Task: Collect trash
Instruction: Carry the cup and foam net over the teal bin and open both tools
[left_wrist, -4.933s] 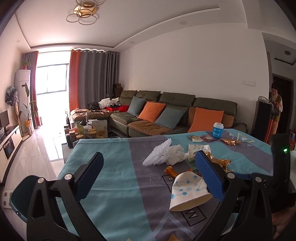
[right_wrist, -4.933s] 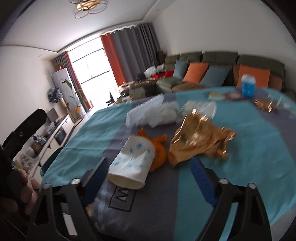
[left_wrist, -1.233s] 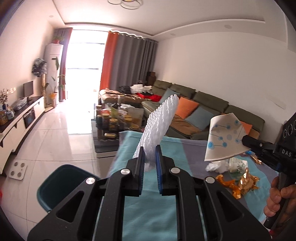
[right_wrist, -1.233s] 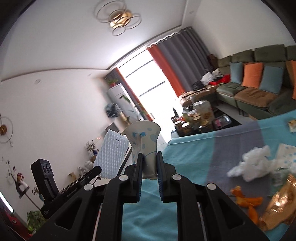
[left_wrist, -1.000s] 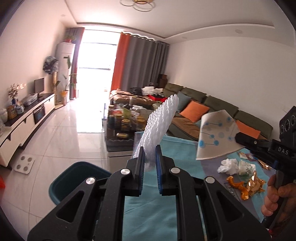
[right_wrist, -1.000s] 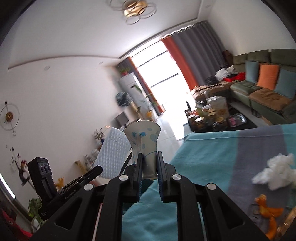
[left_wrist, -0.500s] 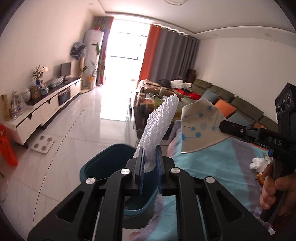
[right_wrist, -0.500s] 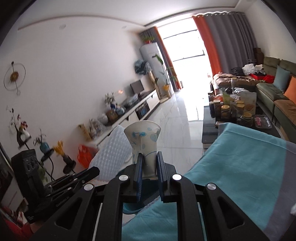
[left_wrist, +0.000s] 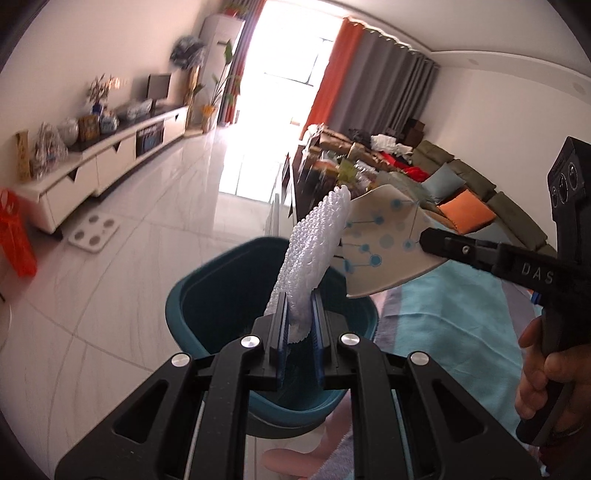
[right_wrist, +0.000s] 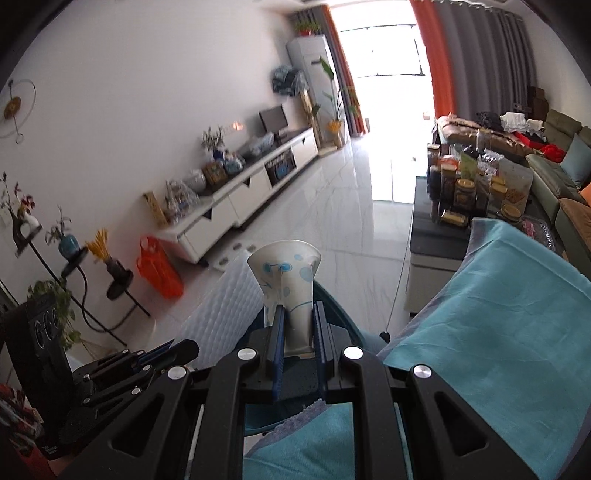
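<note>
My left gripper (left_wrist: 299, 314) is shut on a white foam net sleeve (left_wrist: 314, 254) and holds it over the teal trash bin (left_wrist: 207, 295) on the floor. My right gripper (right_wrist: 298, 325) is shut on a crushed white paper cup with blue dots (right_wrist: 286, 280). In the left wrist view the cup (left_wrist: 384, 247) hangs just right of the sleeve, above the bin's far rim. In the right wrist view the sleeve (right_wrist: 225, 314) and the left gripper (right_wrist: 162, 354) are at lower left, and the bin (right_wrist: 332, 306) is mostly hidden behind the cup.
The table with a teal and grey cloth (right_wrist: 498, 314) lies to the right of the bin. A coffee table full of jars (right_wrist: 472, 188) and a green sofa (left_wrist: 491, 210) are beyond it. A white TV cabinet (right_wrist: 243, 195), an orange bag (right_wrist: 159, 273) and a bathroom scale (left_wrist: 94, 234) stand on the tiled floor.
Both grippers have swung left and down from the table toward the bin with their loads. The bin is now directly under the sleeve and cup.
</note>
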